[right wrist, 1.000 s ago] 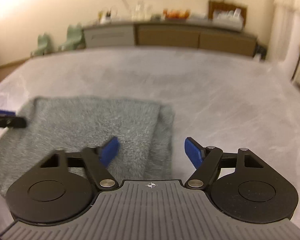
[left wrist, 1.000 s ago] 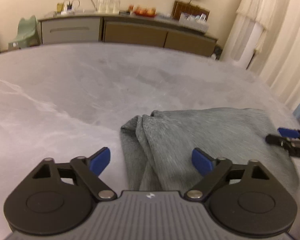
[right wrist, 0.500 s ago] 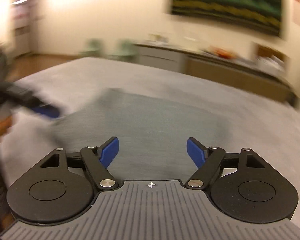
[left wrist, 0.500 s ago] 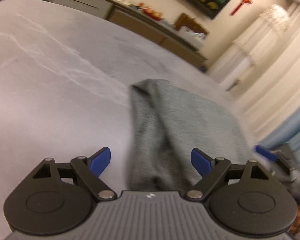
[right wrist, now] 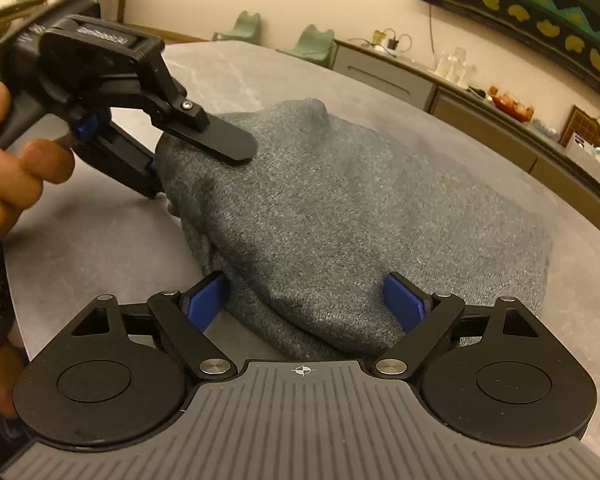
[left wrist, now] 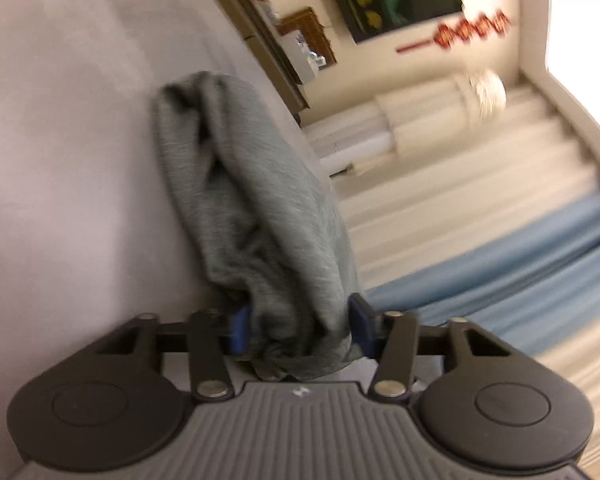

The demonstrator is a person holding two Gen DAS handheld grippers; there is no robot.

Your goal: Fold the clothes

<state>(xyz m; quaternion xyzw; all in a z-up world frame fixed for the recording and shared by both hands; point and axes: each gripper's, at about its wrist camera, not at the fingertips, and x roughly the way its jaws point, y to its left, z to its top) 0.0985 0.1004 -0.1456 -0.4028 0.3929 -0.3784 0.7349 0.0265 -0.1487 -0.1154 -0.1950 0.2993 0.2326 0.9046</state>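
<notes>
A grey knitted garment (right wrist: 340, 216) lies on the round grey marble table (right wrist: 100, 248). My left gripper (left wrist: 298, 326) has its blue pads closed in on a bunched corner of the garment (left wrist: 260, 216), which is lifted off the table. The left gripper also shows in the right wrist view (right wrist: 160, 152), pinching the garment's near left corner. My right gripper (right wrist: 304, 300) is open, with the garment's near edge lying between its blue pads (right wrist: 404, 300) without being squeezed.
A long sideboard (right wrist: 480, 100) with bottles, fruit and boxes stands along the far wall. Two green chairs (right wrist: 314, 42) stand behind the table. White and blue curtains (left wrist: 480, 208) hang to the right. The table edge runs close to me on the left.
The left gripper has closed on the garment's corner and lifted and tilted it. The right gripper has moved forward so that the garment's edge lies between its open fingers.
</notes>
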